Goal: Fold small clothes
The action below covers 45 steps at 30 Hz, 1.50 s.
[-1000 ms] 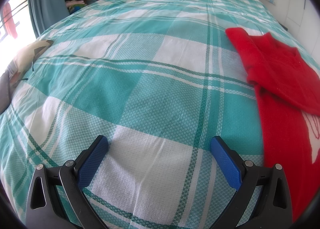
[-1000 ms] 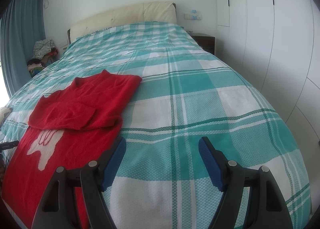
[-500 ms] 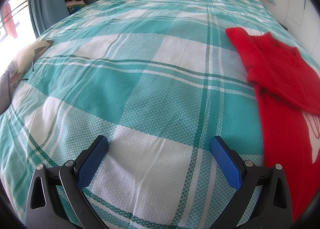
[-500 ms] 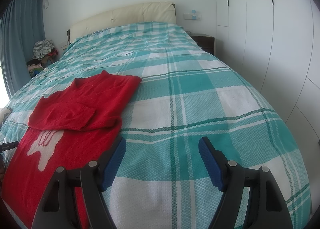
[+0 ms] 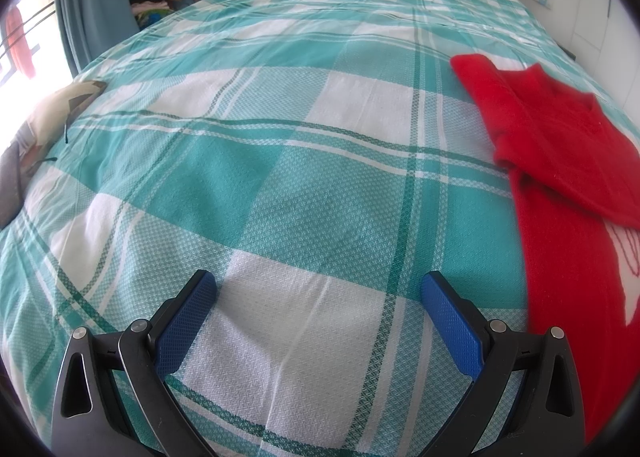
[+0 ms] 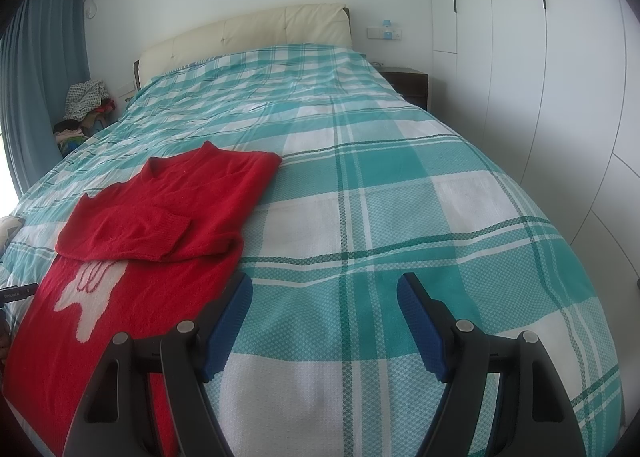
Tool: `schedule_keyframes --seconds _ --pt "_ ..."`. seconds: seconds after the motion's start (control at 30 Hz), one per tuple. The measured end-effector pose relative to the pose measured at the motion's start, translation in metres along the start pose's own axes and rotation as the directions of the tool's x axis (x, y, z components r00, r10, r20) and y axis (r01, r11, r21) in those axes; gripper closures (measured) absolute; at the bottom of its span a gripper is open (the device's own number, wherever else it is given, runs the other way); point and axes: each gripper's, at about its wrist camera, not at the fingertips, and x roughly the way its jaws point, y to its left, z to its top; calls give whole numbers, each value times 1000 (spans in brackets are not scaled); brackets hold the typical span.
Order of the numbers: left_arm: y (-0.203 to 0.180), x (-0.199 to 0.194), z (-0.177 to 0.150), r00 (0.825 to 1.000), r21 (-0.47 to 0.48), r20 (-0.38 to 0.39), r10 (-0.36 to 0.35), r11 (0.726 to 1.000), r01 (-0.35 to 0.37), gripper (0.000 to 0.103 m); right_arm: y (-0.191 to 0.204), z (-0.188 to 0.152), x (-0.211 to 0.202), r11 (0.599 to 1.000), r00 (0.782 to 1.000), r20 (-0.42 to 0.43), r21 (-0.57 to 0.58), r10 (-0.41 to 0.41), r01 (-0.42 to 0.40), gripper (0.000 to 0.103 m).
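A red knitted sweater with a white figure on its front lies on the bed, its upper part and sleeves folded down over the body. In the left wrist view the sweater fills the right edge. My left gripper stands open over bare cover, to the left of the sweater, nothing between its blue pads. My right gripper is open too, hovering over the cover just right of the sweater's lower edge; its left finger is close beside the red cloth.
The bed carries a teal and white checked cover with a cream headboard at the far end. A heap of clothes sits by the blue curtain. White wardrobe doors and a dark nightstand flank the right side.
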Motion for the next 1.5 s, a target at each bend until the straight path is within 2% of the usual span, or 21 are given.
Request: schedule_keyframes --seconds 1.5 --pt "-1 0 0 1000 2 -2 3 1000 -3 1 -3 1 -2 1000 1000 6 6 -2 2 28"
